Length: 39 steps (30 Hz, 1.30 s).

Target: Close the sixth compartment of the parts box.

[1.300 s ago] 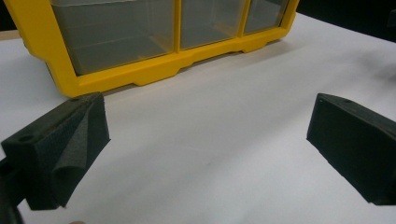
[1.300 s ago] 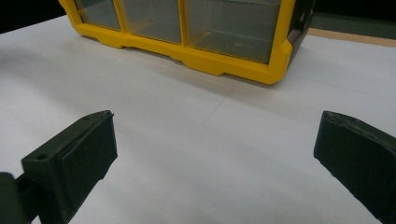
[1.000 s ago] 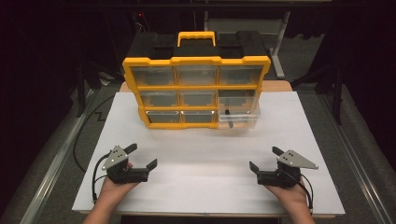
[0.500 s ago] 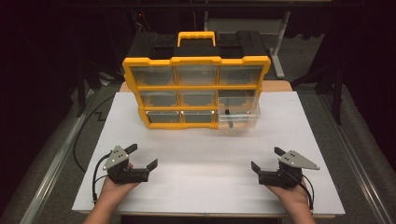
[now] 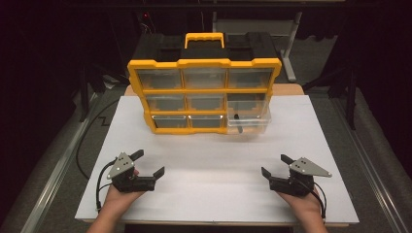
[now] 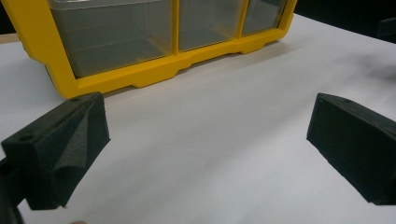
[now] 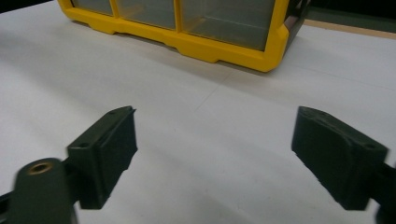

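- A yellow drawer cabinet [image 5: 204, 82] with a black top stands at the upper middle of the high view, on the far part of the white table [image 5: 214, 155].
- Its lower-right clear drawer [image 5: 248, 114] is pulled out toward the front; a small dark item [image 5: 235, 117] lies inside.
- The left gripper [image 5: 148, 163] rests at the lower left, held by a hand [image 5: 116, 201], jaws spread apart with nothing between them.
- The right gripper [image 5: 274, 166] sits at the lower right, jaws likewise wide and empty.
- Both grippers sit well apart from the cabinet.
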Each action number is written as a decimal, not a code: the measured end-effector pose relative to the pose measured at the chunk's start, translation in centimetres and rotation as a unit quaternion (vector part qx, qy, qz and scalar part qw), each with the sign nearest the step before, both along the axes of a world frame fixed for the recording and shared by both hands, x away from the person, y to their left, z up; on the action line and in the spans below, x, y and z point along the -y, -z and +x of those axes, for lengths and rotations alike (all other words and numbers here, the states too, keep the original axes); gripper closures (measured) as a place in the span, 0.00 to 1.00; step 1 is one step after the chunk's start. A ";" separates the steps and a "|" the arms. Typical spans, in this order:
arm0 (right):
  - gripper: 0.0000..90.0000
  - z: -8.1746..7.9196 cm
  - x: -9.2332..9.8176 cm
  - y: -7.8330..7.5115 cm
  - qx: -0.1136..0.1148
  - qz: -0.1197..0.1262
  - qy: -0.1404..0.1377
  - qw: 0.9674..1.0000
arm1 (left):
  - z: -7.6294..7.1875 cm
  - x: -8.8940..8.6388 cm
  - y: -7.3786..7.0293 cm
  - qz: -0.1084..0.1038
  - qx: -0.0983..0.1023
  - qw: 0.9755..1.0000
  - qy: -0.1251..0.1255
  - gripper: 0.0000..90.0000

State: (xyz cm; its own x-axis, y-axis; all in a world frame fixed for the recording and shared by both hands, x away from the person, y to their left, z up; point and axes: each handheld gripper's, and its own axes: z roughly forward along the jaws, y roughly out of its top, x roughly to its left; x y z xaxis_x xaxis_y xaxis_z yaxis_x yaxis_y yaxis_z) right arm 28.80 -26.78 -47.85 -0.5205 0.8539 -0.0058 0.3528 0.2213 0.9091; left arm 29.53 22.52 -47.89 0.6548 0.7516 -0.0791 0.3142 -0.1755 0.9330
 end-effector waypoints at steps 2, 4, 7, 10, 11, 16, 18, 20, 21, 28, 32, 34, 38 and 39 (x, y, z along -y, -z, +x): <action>0.23 0.0 0.1 0.1 0.000 0.001 -0.005 1.000 | 0.0 0.0 0.0 0.001 0.000 1.000 0.001 0.00; 0.26 0.1 0.1 0.1 0.003 0.000 -0.007 1.000 | 0.0 0.1 0.0 0.001 0.001 1.000 0.002 0.00; 0.32 0.0 0.1 0.1 0.003 0.003 -0.005 1.000 | 0.0 0.0 0.0 0.002 0.000 1.000 0.001 0.00; 0.38 0.1 0.1 0.1 0.004 0.002 -0.003 1.000 | 0.1 0.0 0.1 0.003 0.000 1.000 0.000 0.00; 0.41 0.1 0.1 0.1 0.005 0.002 -0.003 1.000 | 0.0 0.0 0.1 0.003 0.000 1.000 0.001 0.00; 0.55 -0.1 0.1 0.1 0.009 0.005 0.002 1.000 | 0.0 0.1 0.1 0.004 -0.001 1.000 0.001 0.00; 0.61 -0.1 0.1 0.0 0.010 0.006 0.003 1.000 | 0.0 0.0 0.1 0.003 0.000 1.000 0.000 0.00; 0.67 -0.1 0.1 0.0 0.009 0.007 0.001 1.000 | 0.0 0.0 0.1 0.001 -0.001 1.000 0.000 0.00; 0.71 -0.1 0.1 0.0 0.011 0.007 0.001 1.000 | 0.0 0.0 0.1 0.001 -0.001 1.000 -0.001 0.00; 0.92 -0.1 0.0 -0.1 0.009 0.007 0.002 1.000 | 0.0 -0.1 0.1 -0.002 0.000 1.000 -0.002 0.00; 1.00 -0.1 0.0 -0.2 0.014 0.004 0.005 1.000 | 0.0 -0.1 0.1 0.001 0.000 1.000 0.001 0.00; 1.00 -0.2 0.0 -0.4 0.015 0.008 0.004 1.000 | 0.0 -0.1 0.1 0.000 0.002 1.000 0.002 0.00; 1.00 -0.3 0.0 -0.5 0.021 0.009 0.005 1.000 | 0.1 -0.1 0.2 0.000 0.002 1.000 0.002 0.00; 1.00 -0.4 -0.1 -0.5 0.020 0.009 0.004 1.000 | 0.1 -0.1 0.2 -0.001 0.002 1.000 0.002 0.00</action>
State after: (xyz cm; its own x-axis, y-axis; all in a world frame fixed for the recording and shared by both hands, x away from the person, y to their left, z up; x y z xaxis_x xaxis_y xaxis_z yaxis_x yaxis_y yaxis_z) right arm 28.45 -26.70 -47.39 -0.5135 0.8580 -0.0109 0.3179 0.2020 0.9263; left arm 29.63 22.63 -48.12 0.6585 0.7484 -0.0792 0.3106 -0.1744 0.9344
